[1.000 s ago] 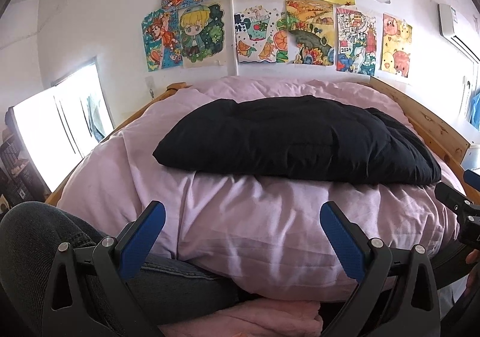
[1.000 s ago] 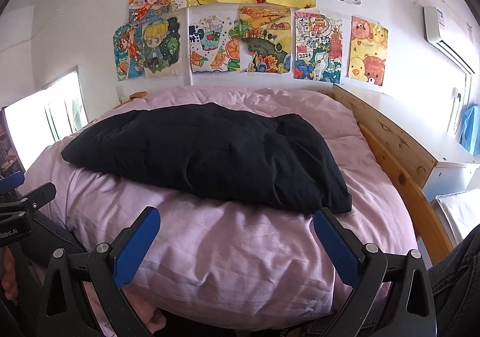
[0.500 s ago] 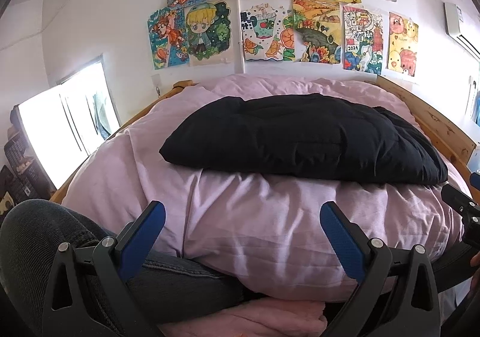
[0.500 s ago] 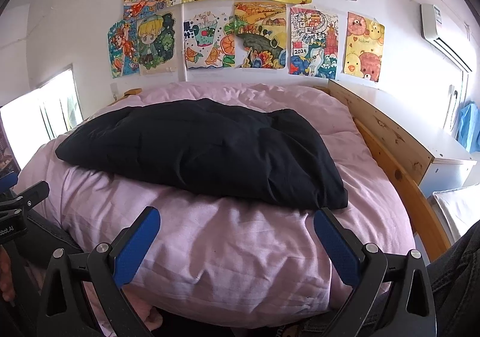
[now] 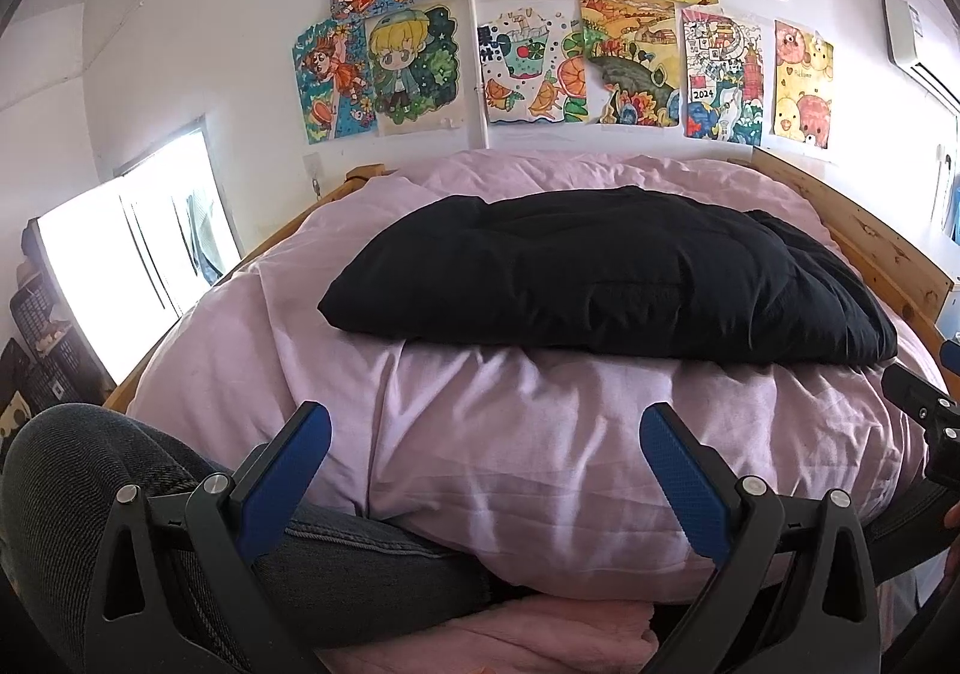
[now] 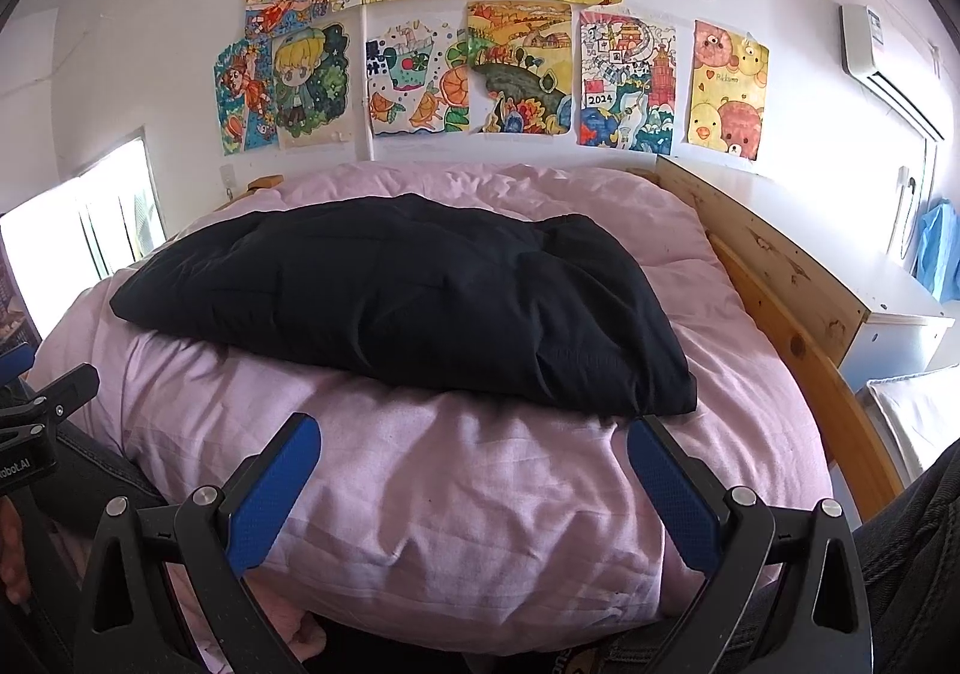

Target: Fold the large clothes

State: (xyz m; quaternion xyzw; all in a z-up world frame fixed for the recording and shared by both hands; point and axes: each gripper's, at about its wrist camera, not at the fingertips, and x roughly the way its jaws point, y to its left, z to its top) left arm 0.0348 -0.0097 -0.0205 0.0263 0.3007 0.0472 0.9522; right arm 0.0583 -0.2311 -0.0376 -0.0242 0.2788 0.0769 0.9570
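Note:
A black padded garment (image 5: 606,278) lies folded into a thick flat bundle on the pink duvet (image 5: 528,434) of the bed. The same black garment (image 6: 414,302) fills the middle of the right wrist view. My left gripper (image 5: 485,425) is open, held back at the near edge of the bed, with nothing between its blue pads. My right gripper (image 6: 474,434) is also open and empty, its right fingertip just short of the garment's near right corner. Each gripper shows at the edge of the other's view.
A wooden bed frame (image 6: 798,290) runs along the right side, with a white cabinet (image 6: 900,314) beyond it. A person's jeans-clad leg (image 5: 120,470) is at lower left. Drawings (image 5: 540,14) cover the back wall. A bright window (image 5: 120,278) is on the left.
Both views have shifted slightly; the bed and garment sit a little lower and nearer in frame. The garment itself has not moved and both grippers stay open.

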